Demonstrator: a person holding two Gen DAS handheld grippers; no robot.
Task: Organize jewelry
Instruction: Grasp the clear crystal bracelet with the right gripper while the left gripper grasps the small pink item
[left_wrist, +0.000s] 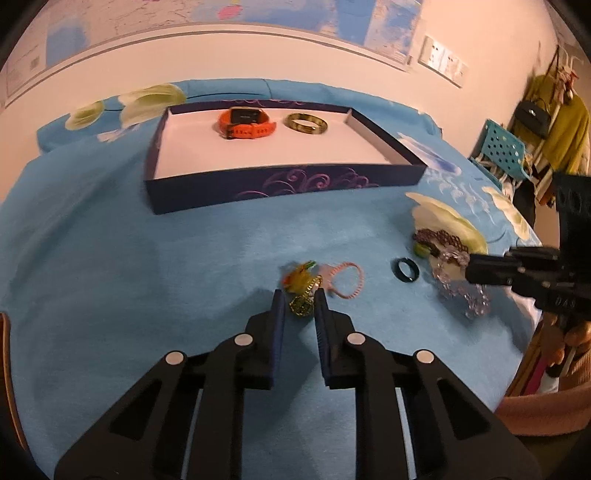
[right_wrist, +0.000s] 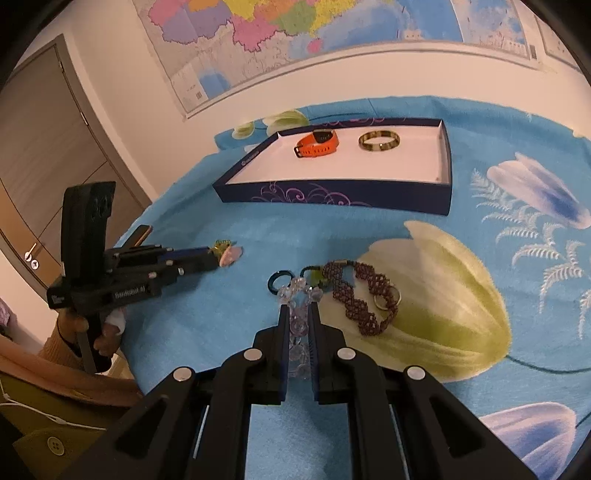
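A dark blue box (left_wrist: 280, 184) (right_wrist: 332, 192) with a white floor holds an orange watch (left_wrist: 245, 123) (right_wrist: 317, 143) and a gold bangle (left_wrist: 306, 123) (right_wrist: 379, 141). My left gripper (left_wrist: 300, 299) (right_wrist: 212, 254) is closed around a green-gold trinket (left_wrist: 301, 304) lying on the blue cloth, next to a pink bracelet (left_wrist: 345, 278). My right gripper (right_wrist: 298, 310) (left_wrist: 471, 267) is shut on a clear bead bracelet (right_wrist: 299, 325) (left_wrist: 458, 288). A black ring (left_wrist: 406, 270) (right_wrist: 279, 281) and a dark red beaded bracelet (right_wrist: 364, 299) lie nearby.
A blue flowered cloth (left_wrist: 147, 258) covers the table against a wall with maps. A door (right_wrist: 44, 155) stands at left, a teal basket (left_wrist: 502, 147) and hanging clothes at right. A phone (right_wrist: 142, 234) lies at the table edge.
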